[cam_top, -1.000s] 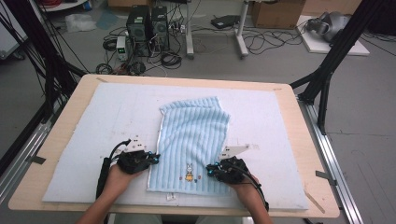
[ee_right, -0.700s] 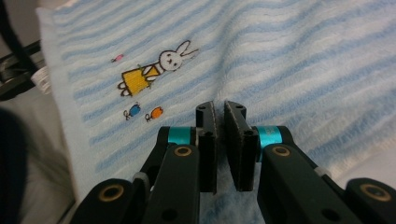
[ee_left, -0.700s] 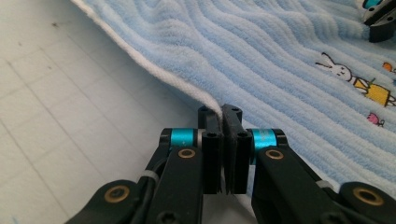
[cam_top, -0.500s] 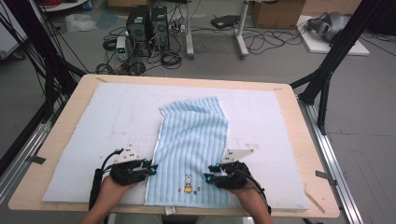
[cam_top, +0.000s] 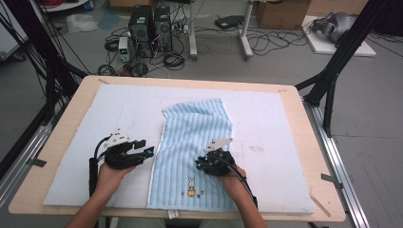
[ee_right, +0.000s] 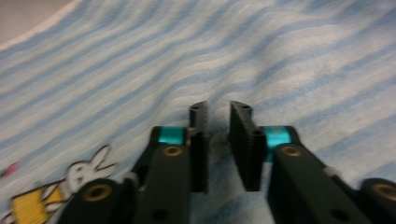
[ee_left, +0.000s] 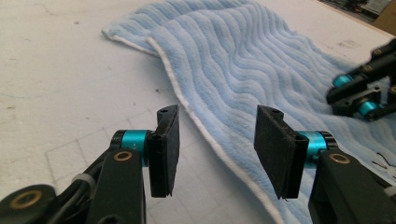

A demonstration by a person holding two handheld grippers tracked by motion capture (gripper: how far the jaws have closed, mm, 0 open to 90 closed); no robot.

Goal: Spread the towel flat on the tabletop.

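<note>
high view: nearest the table's front edge lies the printed end of the light blue striped towel (cam_top: pixel 190 152), its small rabbit motif (cam_top: pixel 191 186) between the two forearms. against the earlier pictures the towel's near edge now lies closer to the front edge of the pale blue foam mat (cam_top: pixel 71 161), and the cloth is stretched longer toward the person.

left gripper (cam_top: pixel 142 153): off the towel, over bare mat just beside the towel's left hem. a second ago it sat at that hem; it now stands apart from it. jaws spread, having just been opening, with nothing between them. left gripper view confirms: both pads (ee_left: pixel 164 149) clear, the white hem running past beneath the gap, untouched.

right gripper (cam_top: pixel 202 165): on the towel, above and to the right of the rabbit, further inward on the cloth than before. right gripper view is blurred; jaws have just been closing and stand nearly together, a narrow slit between them, tips at the fabric where it puckers slightly. whether cloth is pinched cannot be told.

far end of the towel lies rumpled at mid-mat, on the wooden table (cam_top: pixel 304 118).
</note>
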